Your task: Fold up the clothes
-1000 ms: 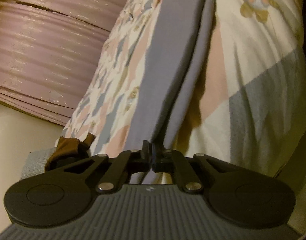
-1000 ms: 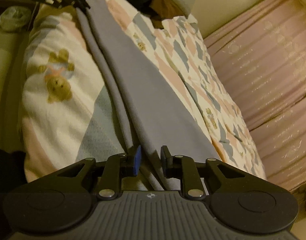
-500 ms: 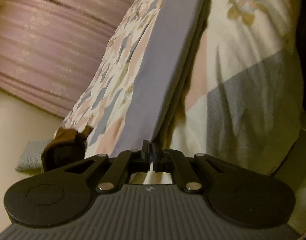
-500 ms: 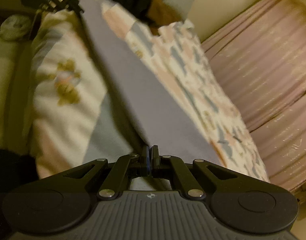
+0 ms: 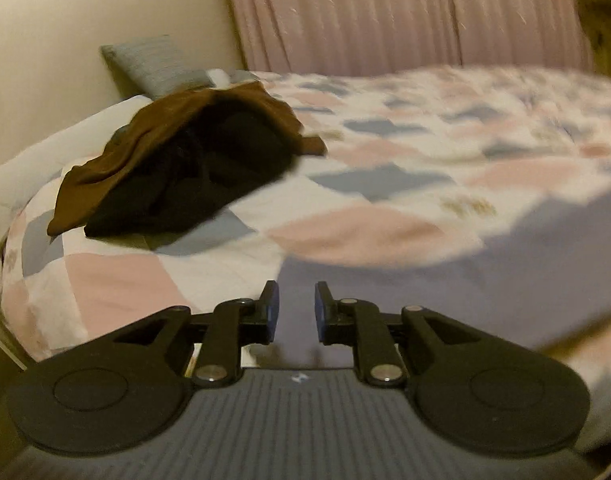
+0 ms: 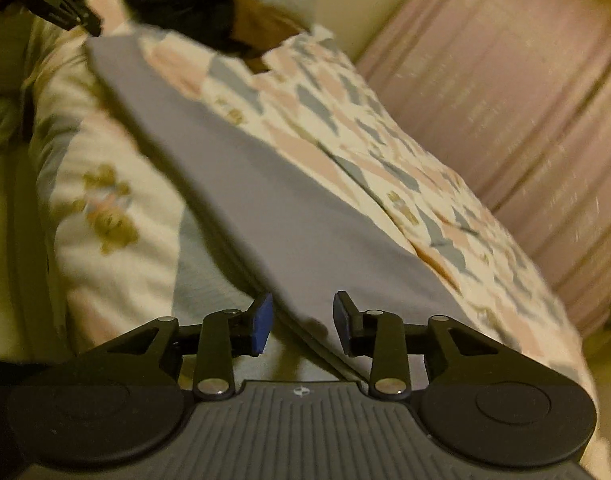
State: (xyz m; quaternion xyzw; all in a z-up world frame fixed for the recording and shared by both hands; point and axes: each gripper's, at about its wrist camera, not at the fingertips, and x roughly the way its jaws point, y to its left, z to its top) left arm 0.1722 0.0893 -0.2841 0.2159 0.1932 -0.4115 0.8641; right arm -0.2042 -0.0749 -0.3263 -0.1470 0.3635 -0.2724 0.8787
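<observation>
- Left tool (image 5: 296, 312): jaws opening, nothing gripped; grey garment (image 5: 445, 280) lies beneath and ahead, blurred.
- Right tool (image 6: 301, 324): jaws opening, empty, garment's near end beneath, its edge hidden.
- Bed (image 5: 385, 152): dark clothes pile (image 5: 185, 160) ahead-left, indistinct.

text: none legible | labels: none | numbers: none

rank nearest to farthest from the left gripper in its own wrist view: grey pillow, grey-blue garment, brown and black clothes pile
1. grey-blue garment, just beyond the left gripper, running right.
2. brown and black clothes pile, further up the bed, left.
3. grey pillow, behind the pile, by the wall.
</observation>
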